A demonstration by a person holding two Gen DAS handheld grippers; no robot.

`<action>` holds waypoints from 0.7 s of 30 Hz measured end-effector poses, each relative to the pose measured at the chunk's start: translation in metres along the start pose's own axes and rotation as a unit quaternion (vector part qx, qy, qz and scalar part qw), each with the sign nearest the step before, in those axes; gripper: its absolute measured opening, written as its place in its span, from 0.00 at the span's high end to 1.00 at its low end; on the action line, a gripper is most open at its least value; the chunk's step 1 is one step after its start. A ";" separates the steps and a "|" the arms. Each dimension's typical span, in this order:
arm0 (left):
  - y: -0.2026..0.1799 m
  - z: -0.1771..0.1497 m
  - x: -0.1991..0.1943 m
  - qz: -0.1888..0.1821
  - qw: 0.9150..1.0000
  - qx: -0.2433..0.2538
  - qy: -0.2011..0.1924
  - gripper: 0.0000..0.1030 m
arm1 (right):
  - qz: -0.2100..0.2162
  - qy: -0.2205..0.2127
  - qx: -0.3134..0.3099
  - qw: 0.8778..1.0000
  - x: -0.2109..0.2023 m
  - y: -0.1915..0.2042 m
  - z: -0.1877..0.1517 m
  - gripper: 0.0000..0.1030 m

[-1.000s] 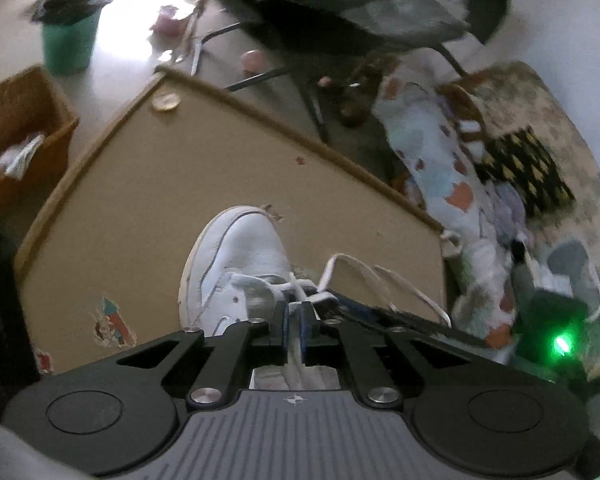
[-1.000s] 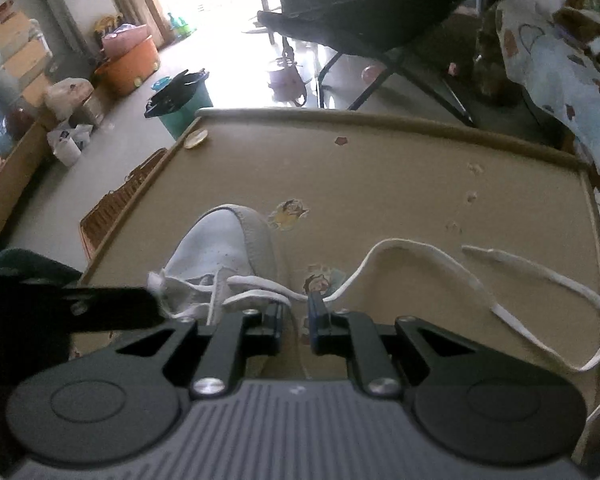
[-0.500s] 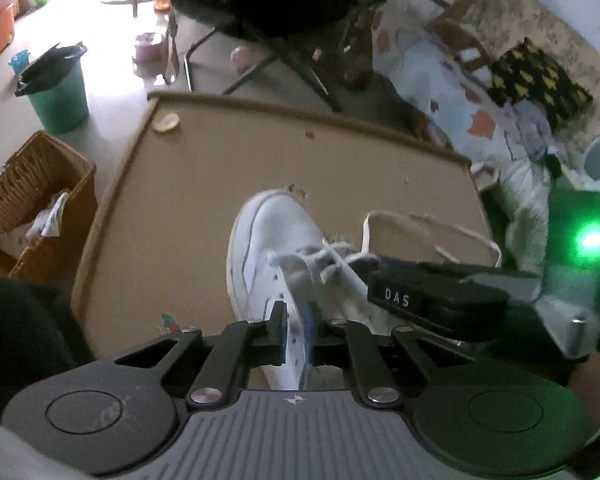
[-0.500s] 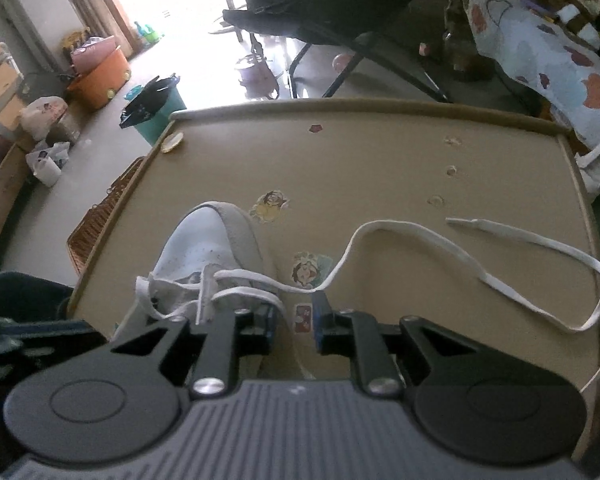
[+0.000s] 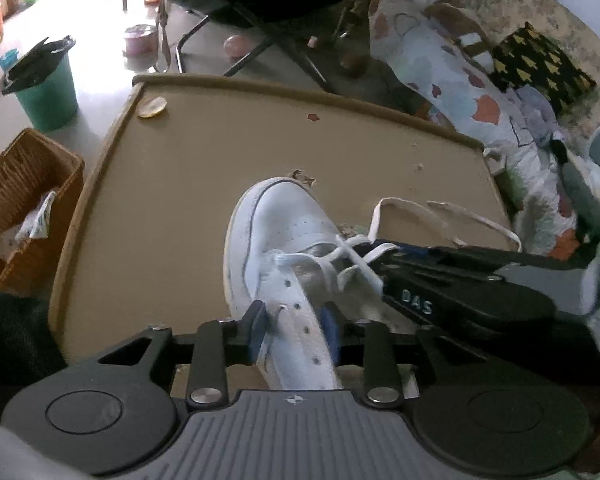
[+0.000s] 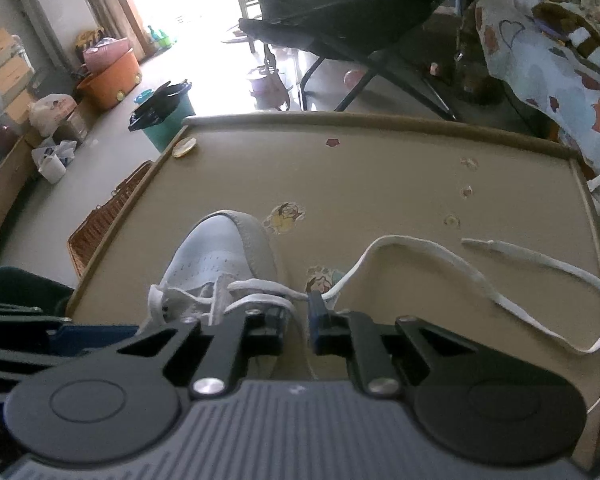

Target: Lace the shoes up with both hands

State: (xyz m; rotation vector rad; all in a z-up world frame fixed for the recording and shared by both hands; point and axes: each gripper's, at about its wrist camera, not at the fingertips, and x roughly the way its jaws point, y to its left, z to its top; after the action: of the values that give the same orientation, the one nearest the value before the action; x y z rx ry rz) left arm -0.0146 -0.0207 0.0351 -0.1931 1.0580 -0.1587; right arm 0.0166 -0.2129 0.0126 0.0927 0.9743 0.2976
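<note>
Cluttered living room; tan table (image 5: 204, 168) carries white shoe (image 5: 276, 236), toe toward 12 o'clock. Lowest eyelets crossed; upper eyelets empty, so judged early. Free lace (image 6: 480, 276) trails to 3 o'clock. Left gripper (image 5: 294, 330) opening, straddling eyelet flap without pinching it. Right gripper (image 6: 296, 320) closing; whether it pinches the lace cannot tell.

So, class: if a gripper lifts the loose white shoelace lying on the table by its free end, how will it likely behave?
The shoelace looks floppy: it lies in slack curves on the table, so it would probably droop. It seems light. Its other end is threaded into the shoe, so pulling may tug that.
</note>
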 end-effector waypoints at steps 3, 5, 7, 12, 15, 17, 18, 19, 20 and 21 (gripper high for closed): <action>0.004 -0.001 0.004 0.006 1.000 -0.011 0.010 0.61 | -0.002 -0.012 -0.005 1.000 -0.002 0.002 -0.001 0.98; 0.008 -0.003 0.010 0.004 0.999 -0.021 0.026 0.61 | -0.007 -0.016 0.002 1.000 -0.003 0.001 -0.002 0.98; 0.011 -0.006 0.012 0.001 0.999 -0.027 0.027 0.60 | -0.011 -0.018 0.010 1.000 -0.004 -0.002 -0.002 0.98; 0.015 -0.009 0.019 -0.003 0.999 -0.034 0.029 0.59 | -0.016 -0.020 0.022 0.999 -0.005 -0.005 -0.002 0.98; 0.018 -0.011 0.021 -0.006 0.999 -0.039 0.030 0.59 | -0.022 -0.021 0.022 0.999 -0.005 -0.005 -0.002 0.98; 0.020 -0.013 0.022 -0.009 0.998 -0.046 0.030 0.59 | -0.028 -0.022 0.024 0.999 -0.005 -0.005 -0.003 0.98; 0.021 -0.013 0.022 -0.011 0.998 -0.048 0.030 0.58 | -0.030 -0.022 0.026 0.999 -0.005 -0.006 -0.003 0.98; 0.021 -0.014 0.022 -0.011 0.998 -0.049 0.030 0.58 | -0.031 -0.021 0.029 0.999 -0.006 -0.007 -0.003 0.98; 0.022 -0.014 0.022 -0.011 0.998 -0.050 0.030 0.57 | -0.032 -0.021 0.030 0.999 -0.006 -0.008 -0.003 0.98; 0.022 -0.014 0.022 -0.011 0.998 -0.050 0.030 0.57 | -0.034 -0.021 0.032 0.999 -0.006 -0.008 -0.004 0.98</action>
State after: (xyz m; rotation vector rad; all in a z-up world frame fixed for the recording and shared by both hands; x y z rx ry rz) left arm -0.0156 -0.0055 0.0044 -0.2926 1.1255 -0.1329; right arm 0.0120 -0.2230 0.0135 0.1234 0.9423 0.2024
